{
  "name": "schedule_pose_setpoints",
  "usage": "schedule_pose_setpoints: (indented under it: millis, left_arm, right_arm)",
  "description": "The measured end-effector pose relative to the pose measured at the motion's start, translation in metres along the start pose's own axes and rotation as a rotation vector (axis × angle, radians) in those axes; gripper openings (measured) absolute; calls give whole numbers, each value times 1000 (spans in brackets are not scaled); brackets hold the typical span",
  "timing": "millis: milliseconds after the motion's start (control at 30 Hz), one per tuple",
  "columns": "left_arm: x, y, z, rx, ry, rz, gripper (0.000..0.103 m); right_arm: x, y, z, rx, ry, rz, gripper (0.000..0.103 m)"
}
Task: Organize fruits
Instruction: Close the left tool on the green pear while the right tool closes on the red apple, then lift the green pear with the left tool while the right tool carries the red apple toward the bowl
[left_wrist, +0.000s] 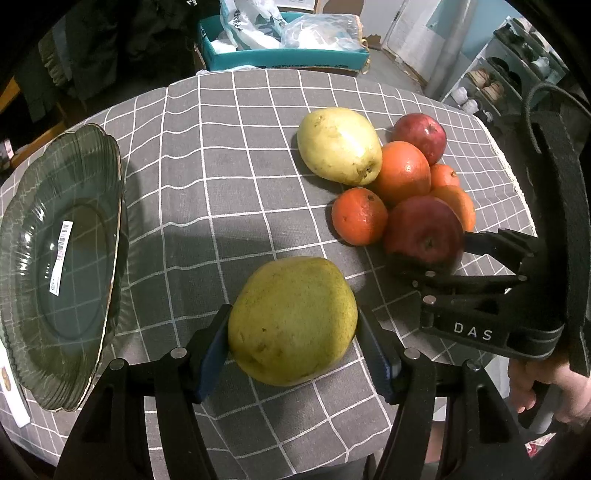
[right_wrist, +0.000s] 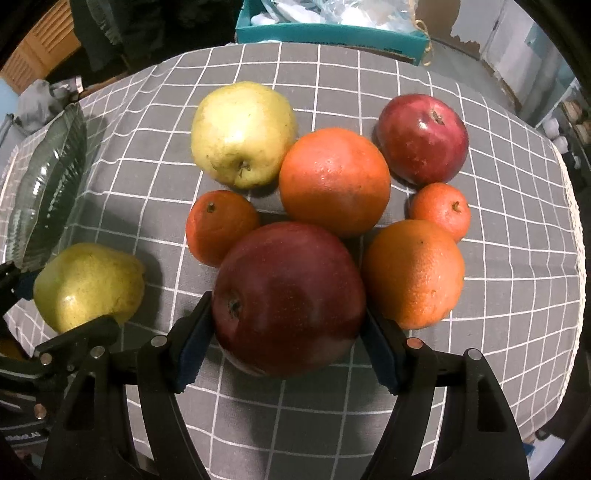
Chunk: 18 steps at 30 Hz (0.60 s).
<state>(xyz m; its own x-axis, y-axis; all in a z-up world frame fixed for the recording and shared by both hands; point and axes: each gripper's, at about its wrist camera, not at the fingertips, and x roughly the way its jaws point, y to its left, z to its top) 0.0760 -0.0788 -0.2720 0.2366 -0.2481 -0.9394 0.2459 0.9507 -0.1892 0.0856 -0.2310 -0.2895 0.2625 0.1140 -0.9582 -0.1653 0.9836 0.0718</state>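
My left gripper (left_wrist: 293, 323) is shut on a green-yellow pear (left_wrist: 291, 317) that rests on the grey checked cloth, with blue pads pressed on both its sides. To its right, my right gripper (right_wrist: 288, 312) has its jaws closing onto a big red apple (right_wrist: 288, 291), and both pads touch the fruit. That apple lies at the near edge of a cluster: a pale yellow pear (right_wrist: 242, 133), a large orange (right_wrist: 334, 181), a second orange (right_wrist: 412, 273), two tangerines (right_wrist: 219, 225) and another red apple (right_wrist: 423, 138). A dark glass plate (left_wrist: 110, 166) with nothing on it lies at the left.
A teal box (left_wrist: 284, 55) of plastic bags stands beyond the table's far edge. A person's hand (left_wrist: 543, 391) holds the right gripper's handle at the lower right. Bare cloth (left_wrist: 221, 166) stretches between the plate and the fruit cluster. Shelves stand far right.
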Motion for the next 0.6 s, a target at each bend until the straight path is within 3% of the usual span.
schedule_pose_setpoints:
  millis: [600]
  left_arm:
    - [-53, 0, -3, -2, -129, 31, 67]
  right_arm:
    - [-77, 7, -8, -60, -260, -26, 75]
